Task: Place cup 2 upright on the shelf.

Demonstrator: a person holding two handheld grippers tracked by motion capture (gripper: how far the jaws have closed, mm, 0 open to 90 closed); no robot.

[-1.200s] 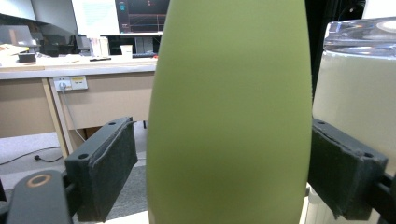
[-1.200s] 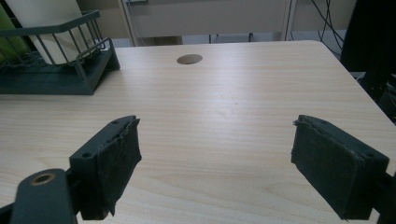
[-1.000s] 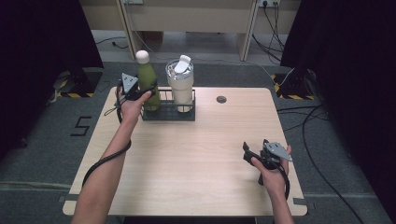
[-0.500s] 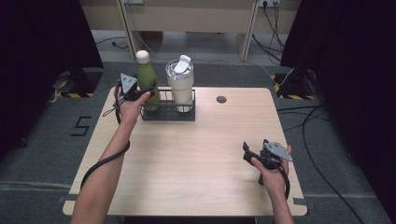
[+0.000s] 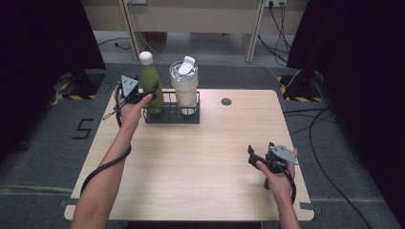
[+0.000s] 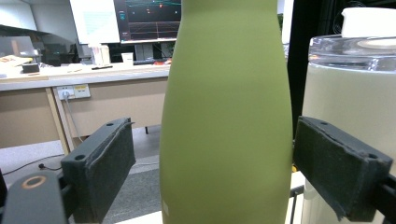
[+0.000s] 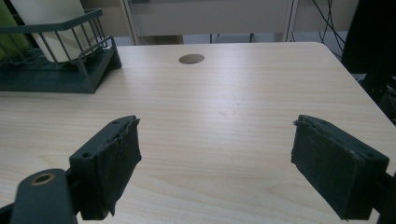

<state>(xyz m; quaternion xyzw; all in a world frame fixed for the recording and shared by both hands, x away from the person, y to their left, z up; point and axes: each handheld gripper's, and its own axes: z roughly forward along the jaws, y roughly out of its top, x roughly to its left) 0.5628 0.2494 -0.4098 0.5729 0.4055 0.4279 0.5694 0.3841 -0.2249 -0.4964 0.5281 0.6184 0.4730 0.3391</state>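
Our left gripper point(image 5: 152, 92) stands at the green bottle point(image 6: 226, 112), jaws to either side of its body. A gap shows at each pad point(image 6: 114, 161), so nothing is gripped; the jaws have just been opening, with the bottle between them. The bottle stands upright in the left bay of the wire rack point(image 5: 169, 116) at the table's point(image 5: 200, 162) far left, just beside the cream tumbler point(image 5: 185, 88). Our right gripper point(image 7: 215, 163) rests near the right front edge, jaws wide and empty.

We judge this a release. To finish well: open fully, back straight away level, touch neither bottle nor tumbler.
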